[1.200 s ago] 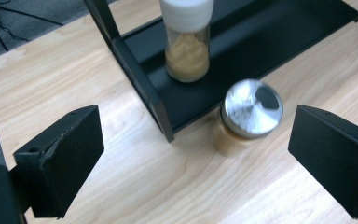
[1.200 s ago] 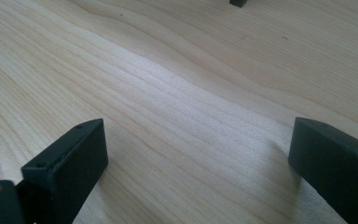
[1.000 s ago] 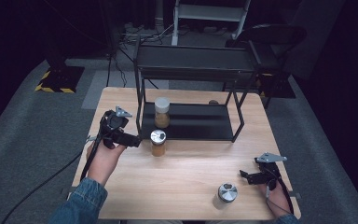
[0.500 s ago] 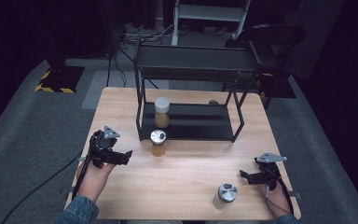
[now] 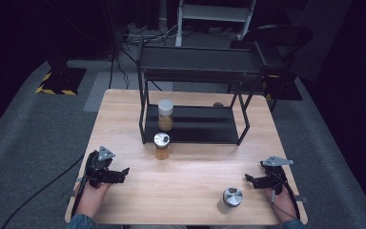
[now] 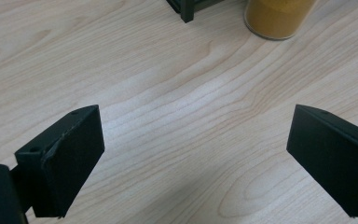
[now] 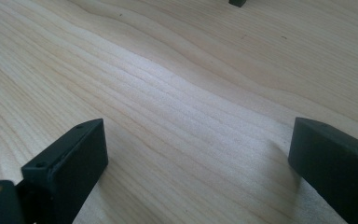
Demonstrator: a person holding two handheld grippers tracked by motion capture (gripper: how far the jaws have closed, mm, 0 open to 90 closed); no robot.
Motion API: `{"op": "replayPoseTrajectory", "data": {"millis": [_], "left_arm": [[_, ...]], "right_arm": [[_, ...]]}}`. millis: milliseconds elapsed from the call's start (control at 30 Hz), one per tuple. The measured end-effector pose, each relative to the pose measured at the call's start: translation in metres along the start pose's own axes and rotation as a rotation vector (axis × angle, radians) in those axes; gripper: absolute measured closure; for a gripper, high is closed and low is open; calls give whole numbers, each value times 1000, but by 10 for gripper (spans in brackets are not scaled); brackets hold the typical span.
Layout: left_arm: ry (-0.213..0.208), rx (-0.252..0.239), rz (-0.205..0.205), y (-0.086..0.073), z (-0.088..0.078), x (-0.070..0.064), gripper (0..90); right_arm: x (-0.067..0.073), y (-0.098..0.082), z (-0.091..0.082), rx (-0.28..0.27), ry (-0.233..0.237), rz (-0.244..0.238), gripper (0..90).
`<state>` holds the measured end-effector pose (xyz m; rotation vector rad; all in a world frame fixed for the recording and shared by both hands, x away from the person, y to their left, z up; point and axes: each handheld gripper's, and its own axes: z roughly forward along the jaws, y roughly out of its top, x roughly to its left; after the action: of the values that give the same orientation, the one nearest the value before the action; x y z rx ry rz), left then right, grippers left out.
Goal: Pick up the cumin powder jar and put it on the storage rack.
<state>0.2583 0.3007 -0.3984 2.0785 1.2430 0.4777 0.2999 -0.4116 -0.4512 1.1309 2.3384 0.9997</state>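
Spice jar (image 5: 162, 145) on table, left hand-held gripper (image 5: 119, 175) low, level, agape.

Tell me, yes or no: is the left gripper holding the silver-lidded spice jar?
No: the left gripper rests open near the table's front left edge, apart from the silver-lidded spice jar standing before the black shelf rack.

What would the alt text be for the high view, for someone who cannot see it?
A person's hands rest two open grippers, left gripper and right gripper, on a wooden table. Between them stand a spice jar and a silver-lidded jar; another jar sits on a black rack.
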Motion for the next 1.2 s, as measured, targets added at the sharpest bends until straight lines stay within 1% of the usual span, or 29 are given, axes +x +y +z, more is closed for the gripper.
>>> {"op": "replayPoseTrajectory", "data": {"millis": [100, 167, 400, 467, 500, 700, 767, 900, 933, 1200], "left_arm": [[-1, -14, -11, -13, 4, 3, 35], [0, -17, -17, -19, 6, 4, 35], [26, -16, -22, -33, 11, 6, 36], [21, -25, -42, -38, 14, 8, 37], [21, -20, -48, -40, 15, 8, 37], [27, -8, -55, -50, 23, 10, 34], [32, 1, -41, -49, 23, 9, 27], [42, 11, -26, -47, 24, 5, 14], [43, 12, -25, -47, 25, 5, 3], [45, 10, -30, -47, 25, 4, 2]], "right_arm": [[0, 0, 0, 0, 0, 0, 44], [0, 0, 0, 0, 0, 0, 44], [0, 0, 0, 0, 0, 0, 44], [0, 0, 0, 0, 0, 0, 44], [0, 0, 0, 0, 0, 0, 44], [0, 0, 0, 0, 0, 0, 44], [0, 0, 0, 0, 0, 0, 44], [0, 0, 0, 0, 0, 0, 44], [0, 0, 0, 0, 0, 0, 44], [0, 0, 0, 0, 0, 0, 44]]}}
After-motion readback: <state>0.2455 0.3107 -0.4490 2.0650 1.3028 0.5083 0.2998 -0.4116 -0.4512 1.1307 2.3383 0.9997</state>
